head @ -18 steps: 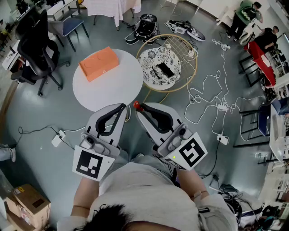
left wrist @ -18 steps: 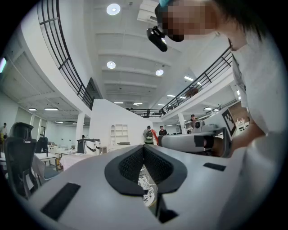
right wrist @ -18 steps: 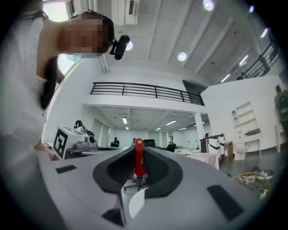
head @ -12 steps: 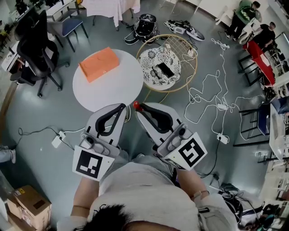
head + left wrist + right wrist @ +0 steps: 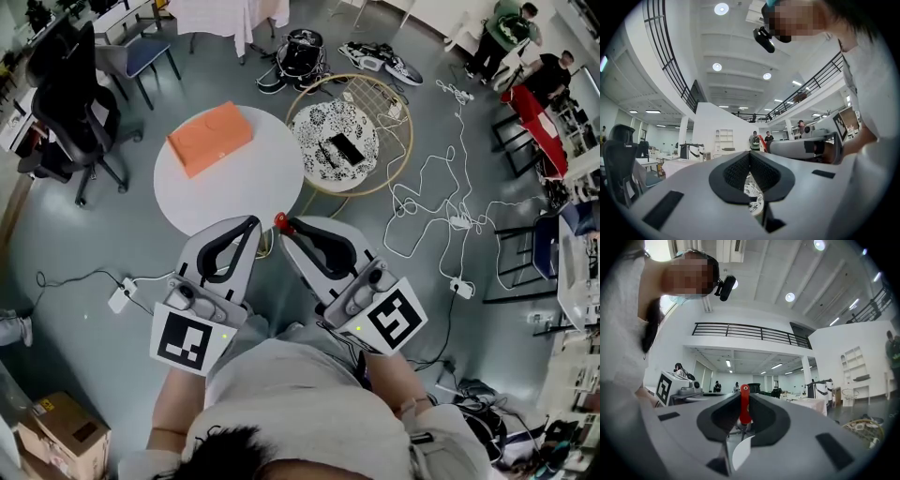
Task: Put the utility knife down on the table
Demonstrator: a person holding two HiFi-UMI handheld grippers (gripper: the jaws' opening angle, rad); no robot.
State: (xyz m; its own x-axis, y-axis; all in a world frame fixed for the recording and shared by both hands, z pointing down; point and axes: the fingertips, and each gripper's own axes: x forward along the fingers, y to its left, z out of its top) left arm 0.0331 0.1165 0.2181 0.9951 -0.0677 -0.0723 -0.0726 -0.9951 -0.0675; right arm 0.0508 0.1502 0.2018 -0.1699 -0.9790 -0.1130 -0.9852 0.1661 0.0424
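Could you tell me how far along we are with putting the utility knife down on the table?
Nothing is finished yet. The red utility knife is clamped in the right gripper, held near the white table's near edge, not resting on it. The left gripper is shut and empty. Left: lower it onto the tabletop and release.

Glossy red plastic — utility knife (image 5: 742, 405), matt white table (image 5: 225, 183)

Grey floor (image 5: 84, 234), black office chair (image 5: 67, 94)
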